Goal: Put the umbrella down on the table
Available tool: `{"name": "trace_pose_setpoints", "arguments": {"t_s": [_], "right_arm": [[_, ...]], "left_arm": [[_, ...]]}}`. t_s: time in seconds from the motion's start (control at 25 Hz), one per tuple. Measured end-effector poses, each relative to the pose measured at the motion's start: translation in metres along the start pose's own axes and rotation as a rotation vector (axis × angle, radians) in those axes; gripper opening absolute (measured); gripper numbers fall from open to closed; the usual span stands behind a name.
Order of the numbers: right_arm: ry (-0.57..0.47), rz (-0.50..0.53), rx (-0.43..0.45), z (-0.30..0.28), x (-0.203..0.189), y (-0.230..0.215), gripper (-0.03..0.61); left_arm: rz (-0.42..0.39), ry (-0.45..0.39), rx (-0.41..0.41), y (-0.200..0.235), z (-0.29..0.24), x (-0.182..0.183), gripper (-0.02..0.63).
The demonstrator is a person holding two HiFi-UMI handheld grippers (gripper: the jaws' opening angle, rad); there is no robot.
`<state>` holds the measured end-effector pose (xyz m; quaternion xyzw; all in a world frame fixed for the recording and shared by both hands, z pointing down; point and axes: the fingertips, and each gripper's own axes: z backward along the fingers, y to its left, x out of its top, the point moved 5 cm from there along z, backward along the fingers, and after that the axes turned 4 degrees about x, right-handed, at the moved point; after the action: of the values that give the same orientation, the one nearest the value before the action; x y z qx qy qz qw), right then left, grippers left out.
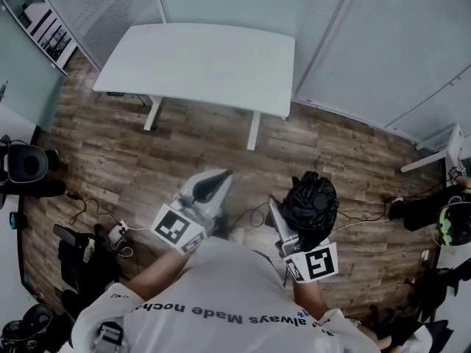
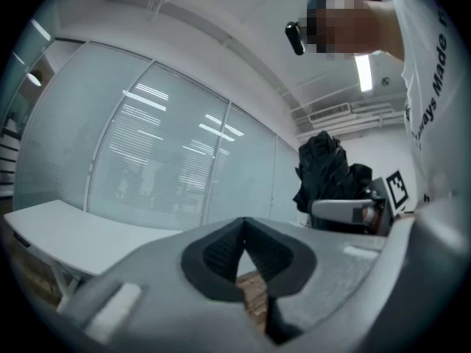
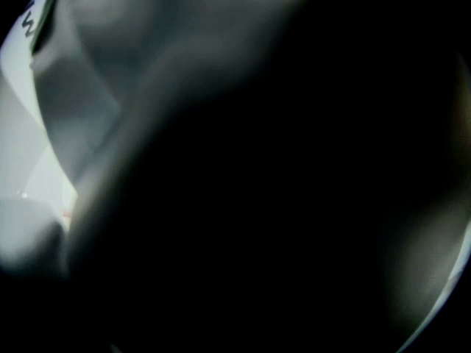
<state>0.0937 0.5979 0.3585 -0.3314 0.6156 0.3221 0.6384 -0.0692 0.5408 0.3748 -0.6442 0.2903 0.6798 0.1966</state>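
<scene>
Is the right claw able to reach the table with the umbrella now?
Probably not yet: the right claw holds the umbrella over the floor, apart from the table ahead; nothing stands between.

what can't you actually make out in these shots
- Right gripper jaws: the right gripper view is blacked out by the umbrella close to the lens. In the head view its fabric covers them.
- Umbrella handle and shaft: hidden in the bunched fabric in every view.
- Shelf contents: too small, and cut off by the head view's left edge.
- Table far legs: hidden under its own top in the head view.
</scene>
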Motion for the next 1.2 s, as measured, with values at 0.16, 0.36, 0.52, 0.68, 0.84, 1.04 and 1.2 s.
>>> {"name": "trace_pose_setpoints", "arguments": {"t_s": [0.16,0.36,0.52,0.68,0.84,1.04,1.2], "right_arm": [[0.005,-0.003,-0.001,-0.022,-0.004,-0.012,0.238],[0.018,0.003,-0.006,-0.069,-0.006,-0.036,0.238],[0.018,0.012,-0.005,-0.123,-0.001,-0.048,0.238],[0.022,0.020,-0.004,-0.182,0.002,-0.061,0.238],[0.022,0.012,-0.005,-0.242,0.003,-0.066,0.238],[0.034,0.002,-0.016,-0.300,-0.004,-0.073,0.238],[0.039,-0.010,-0.021,-0.330,-0.006,-0.074,0.238]], "left_arm": [[0.008,-0.002,0.003,0.022,-0.015,-0.001,0.003],[0.013,-0.012,-0.007,0.064,-0.045,0.006,0.003],[0.010,-0.025,-0.010,0.115,-0.062,0.018,0.003],[0.012,-0.031,-0.011,0.170,-0.080,0.030,0.003],[0.016,-0.032,-0.019,0.225,-0.091,0.040,0.003],[0.027,-0.030,-0.029,0.282,-0.104,0.041,0.003],[0.025,-0.017,-0.031,0.313,-0.108,0.041,0.003]]}}
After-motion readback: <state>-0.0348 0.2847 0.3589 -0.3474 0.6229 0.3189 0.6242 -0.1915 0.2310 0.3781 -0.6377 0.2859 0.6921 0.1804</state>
